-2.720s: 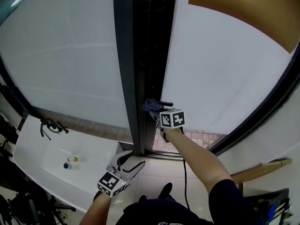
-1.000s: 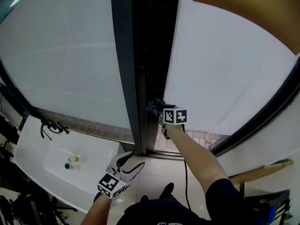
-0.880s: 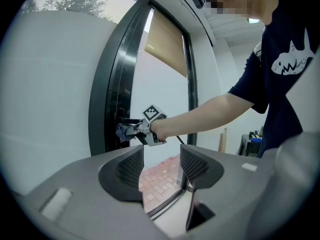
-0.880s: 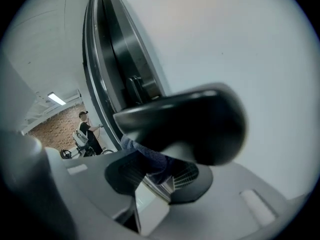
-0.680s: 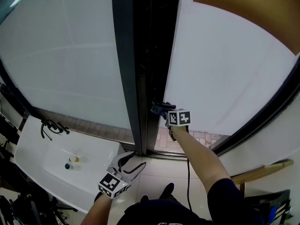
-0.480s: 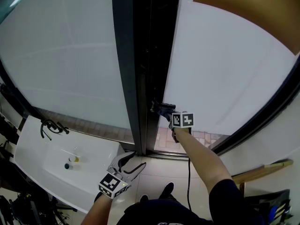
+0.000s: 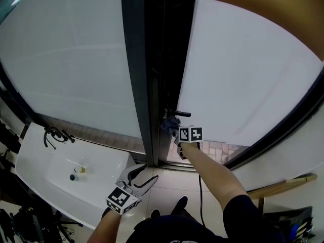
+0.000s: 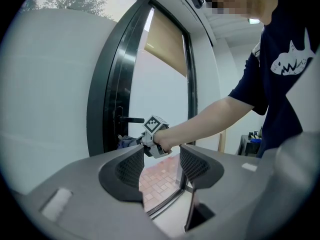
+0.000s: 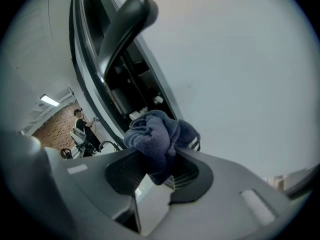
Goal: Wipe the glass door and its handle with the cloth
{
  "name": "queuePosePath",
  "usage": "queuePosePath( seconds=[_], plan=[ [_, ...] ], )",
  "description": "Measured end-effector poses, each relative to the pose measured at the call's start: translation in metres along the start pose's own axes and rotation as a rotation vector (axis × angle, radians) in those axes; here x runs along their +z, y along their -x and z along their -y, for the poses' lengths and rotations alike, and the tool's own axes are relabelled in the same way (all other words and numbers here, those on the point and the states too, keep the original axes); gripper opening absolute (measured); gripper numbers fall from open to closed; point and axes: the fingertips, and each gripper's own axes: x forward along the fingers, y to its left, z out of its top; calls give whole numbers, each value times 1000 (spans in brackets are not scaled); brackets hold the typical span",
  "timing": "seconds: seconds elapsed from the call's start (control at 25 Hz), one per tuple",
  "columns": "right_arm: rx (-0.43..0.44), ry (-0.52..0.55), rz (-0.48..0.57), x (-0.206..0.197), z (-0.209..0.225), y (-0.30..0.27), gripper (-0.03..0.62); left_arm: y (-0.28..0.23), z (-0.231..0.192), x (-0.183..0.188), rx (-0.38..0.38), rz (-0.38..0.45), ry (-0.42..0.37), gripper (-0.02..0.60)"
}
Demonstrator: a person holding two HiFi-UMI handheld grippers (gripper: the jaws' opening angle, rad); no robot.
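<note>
The glass door (image 7: 243, 70) stands ajar with its dark edge (image 7: 169, 59) facing me. Its black lever handle (image 7: 181, 114) sticks out to the right; it looms large as the handle (image 9: 125, 21) in the right gripper view. My right gripper (image 7: 172, 127) is shut on a blue-grey cloth (image 9: 157, 136), held just below the handle against the door edge. The same cloth (image 8: 125, 142) and right gripper (image 8: 134, 141) show in the left gripper view. My left gripper (image 7: 143, 178) hangs low by my leg, open and holding nothing.
A dark door frame post (image 7: 135, 70) stands left of the gap. A white sink counter (image 7: 61, 178) with a black tap (image 7: 53, 135) lies at lower left. A brick-patterned floor (image 7: 212, 148) shows through the glass. A person (image 9: 82, 126) is reflected far off.
My right gripper with the cloth slid right along the handle, then came back left and down to the door edge under the handle. The left gripper stayed still.
</note>
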Motion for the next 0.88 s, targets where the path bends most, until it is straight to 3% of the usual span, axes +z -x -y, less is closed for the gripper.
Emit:
queuePosePath(
  seconds=[0.12, 0.32, 0.64, 0.76, 0.88],
  plan=[
    [2, -26, -1, 8, -3, -15, 123, 1, -3, 0, 15, -12, 5, 219],
    [55, -190, 40, 8, -7, -32, 121, 0, -12, -8, 36, -30, 17, 219],
    [9, -44, -53, -6, -1, -52, 121, -4, -17, -16, 44, -41, 26, 219],
    [-11, -41, -107, -24, 8, -59, 121, -7, -16, -15, 39, -40, 21, 219],
    [4, -66, -96, -31, 10, -56, 121, -9, -16, -12, 32, -37, 10, 219]
  ],
)
